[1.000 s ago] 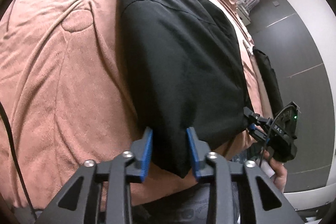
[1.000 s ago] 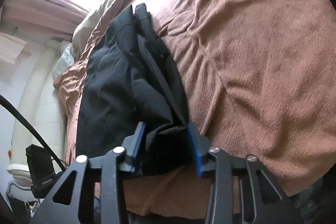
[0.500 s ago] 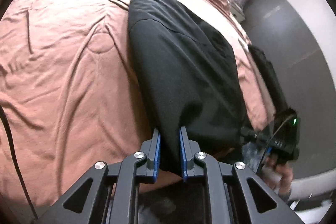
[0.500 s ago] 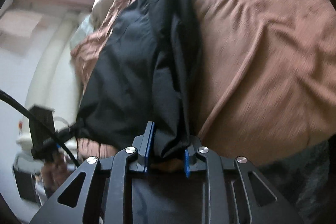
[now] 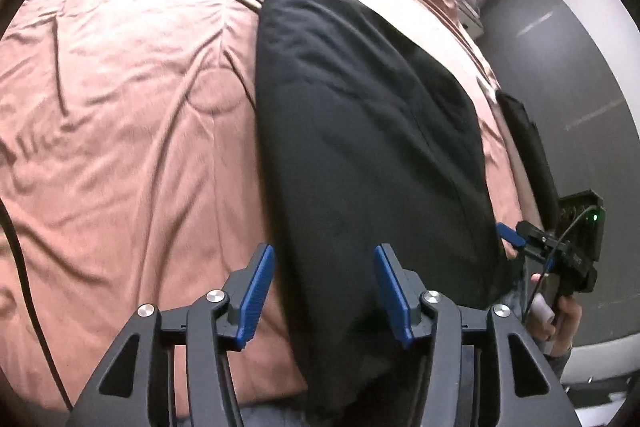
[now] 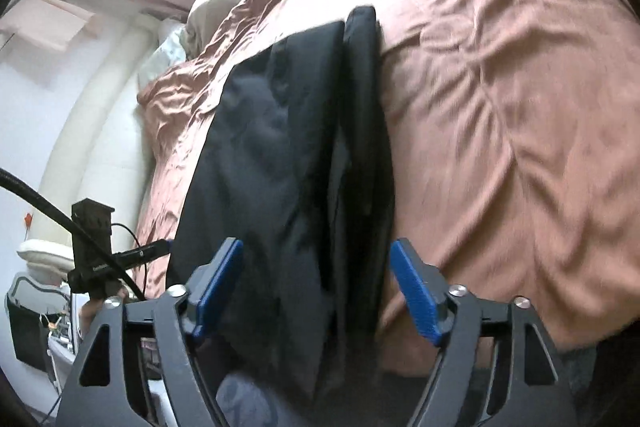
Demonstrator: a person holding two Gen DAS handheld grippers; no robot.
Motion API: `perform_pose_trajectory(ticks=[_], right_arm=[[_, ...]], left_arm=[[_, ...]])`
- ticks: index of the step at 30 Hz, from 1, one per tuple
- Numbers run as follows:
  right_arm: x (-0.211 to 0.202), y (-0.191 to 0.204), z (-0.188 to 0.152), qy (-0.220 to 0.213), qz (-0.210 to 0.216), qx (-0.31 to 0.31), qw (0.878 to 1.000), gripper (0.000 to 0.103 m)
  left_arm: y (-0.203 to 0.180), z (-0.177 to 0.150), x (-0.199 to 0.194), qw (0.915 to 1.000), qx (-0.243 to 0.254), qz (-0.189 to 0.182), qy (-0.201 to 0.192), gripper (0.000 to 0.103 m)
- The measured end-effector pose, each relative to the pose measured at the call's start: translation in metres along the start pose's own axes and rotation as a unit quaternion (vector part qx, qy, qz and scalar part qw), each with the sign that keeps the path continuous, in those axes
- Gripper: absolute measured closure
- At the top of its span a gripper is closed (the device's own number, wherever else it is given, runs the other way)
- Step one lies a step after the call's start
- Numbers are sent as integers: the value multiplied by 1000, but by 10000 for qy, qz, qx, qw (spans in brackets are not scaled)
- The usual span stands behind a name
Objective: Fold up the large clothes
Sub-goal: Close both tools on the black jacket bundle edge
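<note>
My left gripper [image 5: 324, 291] is opening — the folded black garment [image 5: 360, 147] passes between its blue pads, not pinched. My right gripper [image 6: 316, 287] is also opening, released, pads clear of the cloth. The garment lies lengthwise on the pink bedspread [image 5: 120, 107], its near end hanging over the bed edge.

Your left gripper [image 5: 324, 291] has black angular arms with triangular cut-outs, silver screw heads at the pivots and ribbed blue pads [image 5: 256, 297] on its jaws. Your right gripper [image 6: 316, 287] matches it; a black cable [image 6: 48, 211] runs at nine o'clock. Seen from the left wrist, its black housing shows a green light [image 5: 595, 216].
</note>
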State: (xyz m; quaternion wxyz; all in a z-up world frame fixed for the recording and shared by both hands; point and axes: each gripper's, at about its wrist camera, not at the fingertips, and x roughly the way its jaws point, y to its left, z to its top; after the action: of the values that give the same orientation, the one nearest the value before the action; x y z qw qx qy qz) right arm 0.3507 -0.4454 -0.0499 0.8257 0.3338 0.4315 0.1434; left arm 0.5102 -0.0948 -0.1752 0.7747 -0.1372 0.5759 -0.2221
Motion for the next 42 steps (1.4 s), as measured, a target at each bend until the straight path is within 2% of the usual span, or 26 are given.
perform_pose_trajectory(ticks=[4, 13, 24, 30, 32, 33, 34, 35, 37, 39, 40, 42], right_arm=[[19, -8, 33, 113, 6, 6, 9999, 24], [72, -2, 56, 285, -85, 113, 9995, 24], [113, -28, 95, 515, 655, 559, 9950, 24], [140, -32, 118, 641, 762, 488, 9938, 26], [145, -30, 122, 668, 606, 432, 9950, 46], [147, -31, 123, 687, 524, 447, 9953, 52], [148, -32, 124, 701, 524, 466, 9951, 65], [146, -31, 124, 701, 544, 462, 9950, 73], [142, -29, 122, 588, 564, 418, 9958, 81], [134, -20, 118, 460, 535, 321, 9970, 87], [130, -15, 116, 404, 552, 286, 9973, 89], [123, -7, 111, 345, 578, 208, 9975, 91]], left_arm=[[7, 27, 14, 9999, -137, -27, -57, 49], [24, 77, 42, 9995, -310, -29, -59, 49], [28, 117, 63, 9990, -317, -13, -324, 49], [27, 130, 71, 9991, -328, 27, -276, 47], [28, 132, 73, 9990, -363, 64, -272, 43], [28, 133, 73, 9988, -399, 74, -269, 40], [28, 133, 74, 9987, -429, 77, -258, 37], [29, 133, 77, 9986, -468, 78, -235, 30], [31, 132, 85, 9985, -514, 101, -135, 26], [33, 130, 88, 9980, -610, -66, -150, 37], [31, 130, 87, 9980, -596, -5, -188, 40], [20, 128, 79, 9986, -406, 152, -305, 57]])
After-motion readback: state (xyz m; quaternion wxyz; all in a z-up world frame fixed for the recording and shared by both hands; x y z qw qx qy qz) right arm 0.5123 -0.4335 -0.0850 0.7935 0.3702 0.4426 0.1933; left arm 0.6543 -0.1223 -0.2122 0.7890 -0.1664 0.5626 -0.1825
